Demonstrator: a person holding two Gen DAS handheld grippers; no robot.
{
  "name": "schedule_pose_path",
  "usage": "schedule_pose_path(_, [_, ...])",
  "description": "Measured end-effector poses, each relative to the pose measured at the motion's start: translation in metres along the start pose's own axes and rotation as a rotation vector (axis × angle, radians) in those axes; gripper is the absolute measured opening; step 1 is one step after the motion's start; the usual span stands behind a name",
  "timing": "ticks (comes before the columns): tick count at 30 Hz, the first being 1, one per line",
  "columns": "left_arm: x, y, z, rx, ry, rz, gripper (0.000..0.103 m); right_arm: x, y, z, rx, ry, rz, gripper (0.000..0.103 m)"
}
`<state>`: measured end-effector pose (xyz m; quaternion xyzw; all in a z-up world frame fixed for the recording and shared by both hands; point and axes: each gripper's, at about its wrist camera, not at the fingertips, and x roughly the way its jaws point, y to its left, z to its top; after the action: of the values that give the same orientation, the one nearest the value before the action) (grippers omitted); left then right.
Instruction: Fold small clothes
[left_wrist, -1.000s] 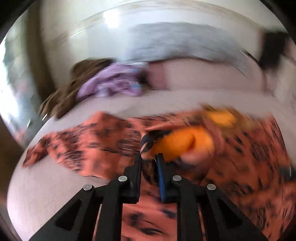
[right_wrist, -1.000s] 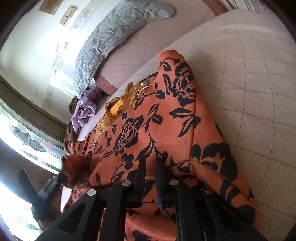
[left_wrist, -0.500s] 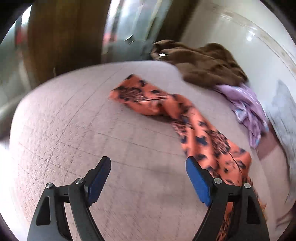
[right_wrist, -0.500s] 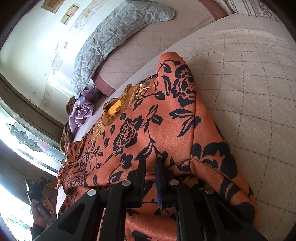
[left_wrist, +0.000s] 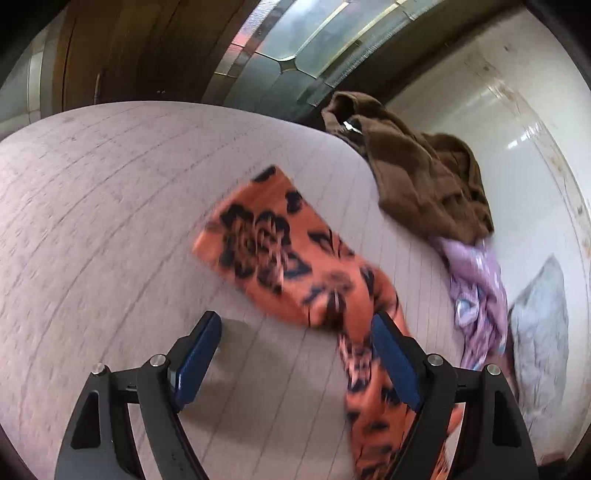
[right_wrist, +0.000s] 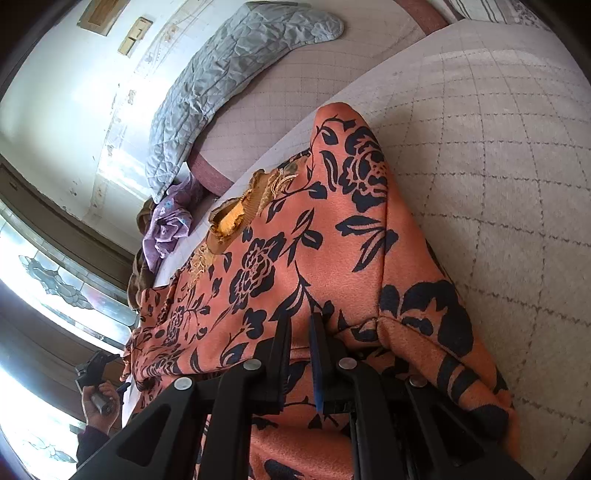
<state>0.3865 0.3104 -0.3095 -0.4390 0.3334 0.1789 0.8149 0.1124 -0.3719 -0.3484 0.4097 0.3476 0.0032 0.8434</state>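
Cloth is spread on the quilted bed (right_wrist: 498, 184): an orange top with black flowers (right_wrist: 314, 240). One sleeve (left_wrist: 266, 243) is stretched out flat across the bed, and it is seen just ahead of the left gripper (left_wrist: 295, 354). The 2 blue pads (left_wrist: 199, 354) of this gripper are held wide apart, and nothing is pinched between them yet. The right gripper (right_wrist: 299, 332) is squeezed tight on a fold of the orange top near its lower edge. A brown fuzzy garment (left_wrist: 424, 177) and a purple garment (left_wrist: 476, 288) are piled at the far side of the bed, near a grey pillow (right_wrist: 236, 81). Trouble could be caused from here if the sleeve is grabbed too deep, because the bed cover could be caught with it. The fold could also be spoiled if the top is tugged too hard while the other edge is held fast, and wrinkles would be made.
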Motion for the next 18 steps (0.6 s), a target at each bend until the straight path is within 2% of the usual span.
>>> schedule_pose_path(4, [0.013,-0.002,0.015,-0.066,-0.046,0.011,0.082,-0.001,-0.002,0.000,0.006,0.000,0.010,0.011])
schedule_pose_path(5, [0.015,-0.004,0.018,-0.076,-0.081,0.011,0.073,-0.001,-0.002,0.000,0.008,0.000,0.012,0.011])
schedule_pose_path(6, [0.018,-0.003,0.018,-0.083,-0.102,0.008,0.038,-0.002,-0.003,0.000,0.009,-0.001,0.014,0.011])
schedule_pose_path(7, [0.023,-0.002,0.019,-0.089,-0.096,0.009,0.018,-0.002,-0.003,0.000,0.011,-0.001,0.016,0.011])
schedule_pose_path(8, [0.031,0.000,0.020,-0.091,-0.065,0.023,0.006,-0.002,-0.003,0.000,0.012,-0.001,0.018,0.011])
schedule_pose_path(12, [0.011,-0.016,0.021,-0.016,-0.122,-0.001,0.005,-0.003,-0.006,0.000,0.016,-0.003,0.026,0.011])
schedule_pose_path(14, [-0.012,-0.036,0.017,0.047,-0.150,-0.061,0.005,-0.004,-0.006,-0.001,0.018,-0.005,0.029,0.011])
schedule_pose_path(16, [-0.045,-0.072,0.004,0.167,-0.178,-0.135,0.005,-0.004,-0.006,-0.001,0.019,-0.007,0.031,0.011])
schedule_pose_path(18, [-0.086,-0.113,-0.023,0.305,-0.200,-0.230,0.005,-0.004,-0.006,-0.001,0.020,-0.008,0.033,0.011])
